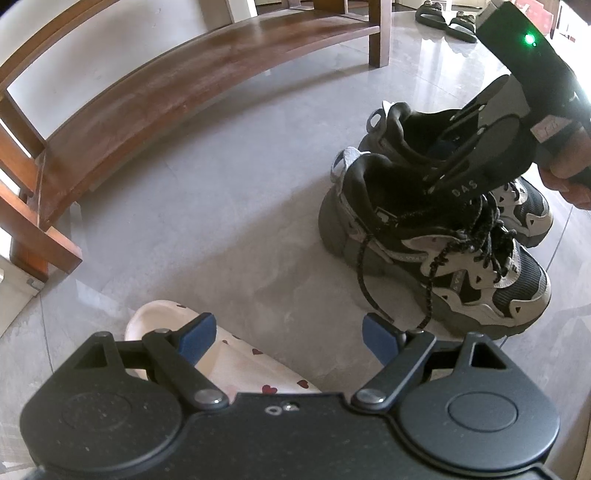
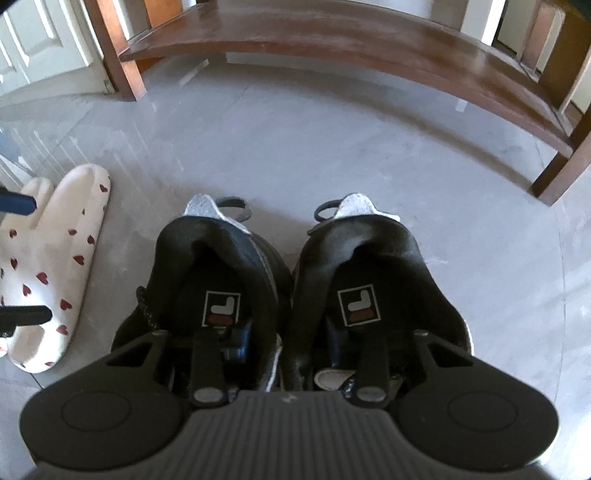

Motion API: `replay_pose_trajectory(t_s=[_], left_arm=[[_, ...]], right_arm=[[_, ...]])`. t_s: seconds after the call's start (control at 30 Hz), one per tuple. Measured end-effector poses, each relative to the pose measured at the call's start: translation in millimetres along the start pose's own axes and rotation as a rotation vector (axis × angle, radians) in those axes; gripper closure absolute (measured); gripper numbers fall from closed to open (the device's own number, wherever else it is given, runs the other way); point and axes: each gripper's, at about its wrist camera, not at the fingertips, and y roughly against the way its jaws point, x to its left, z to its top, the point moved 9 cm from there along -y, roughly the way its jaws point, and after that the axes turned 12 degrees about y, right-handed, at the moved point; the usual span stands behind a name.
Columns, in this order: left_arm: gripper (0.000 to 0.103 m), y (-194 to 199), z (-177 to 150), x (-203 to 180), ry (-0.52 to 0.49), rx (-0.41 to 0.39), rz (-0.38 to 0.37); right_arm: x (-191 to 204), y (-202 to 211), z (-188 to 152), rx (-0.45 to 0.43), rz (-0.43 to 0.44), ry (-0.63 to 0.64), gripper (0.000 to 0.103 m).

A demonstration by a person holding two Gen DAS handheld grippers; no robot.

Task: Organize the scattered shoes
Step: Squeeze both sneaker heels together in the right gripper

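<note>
The grey tiled floor [image 1: 229, 206] takes up most of both views, with a broad bare stretch between the shoes and the low wooden bench [image 1: 177, 92] that curves along the far edge; the bench's shelf is bare and its legs stand at either end of that open strip. The pair of chunky black-and-grey sneakers [image 2: 295, 280] stands side by side on the floor, sides touching, heels toward the bench, laces loose and trailing. The white slipper with red hearts [image 2: 55, 266] lies on the floor just left of the sneakers, apart from them; a second one seems to lie tight against it, though that is hard to tell. Only the left view shows a pair of dark sandals [image 1: 448, 18] far off past the bench leg, and the hand [image 1: 569, 173] gripping the right tool's handle; only the right view shows the square logo labels on the sneakers' insoles. The right gripper [image 2: 295, 343] has one finger down inside each sneaker, spread, astride the two touching inner walls; whether it presses them I cannot tell. The left gripper [image 1: 288, 336] hangs above the slipper, blue pads [image 1: 195, 334] wide apart, holding nothing.
</note>
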Motion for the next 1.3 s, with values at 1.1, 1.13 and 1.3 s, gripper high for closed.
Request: replay_pose_trajectory(t_s=[1.1, 1.13, 1.3], left_arm=[[0.015, -17.4, -4.8, 6.7, 0.032, 0.030, 0.034], [0.015, -17.3, -5.1, 6.9, 0.029, 0.029, 0.033], [0.014, -20.7, -9.7, 9.1, 0.024, 0.044, 0.041]], right_arm=[[-3.1, -25.3, 4.1, -0.034, -0.021, -0.014, 0.004], [-2.8, -23.5, 3.6, -0.046, -0.031, -0.021, 0.008], [-0.7, -11.0, 2.9, -0.138, -0.073, -0.040, 0.045]])
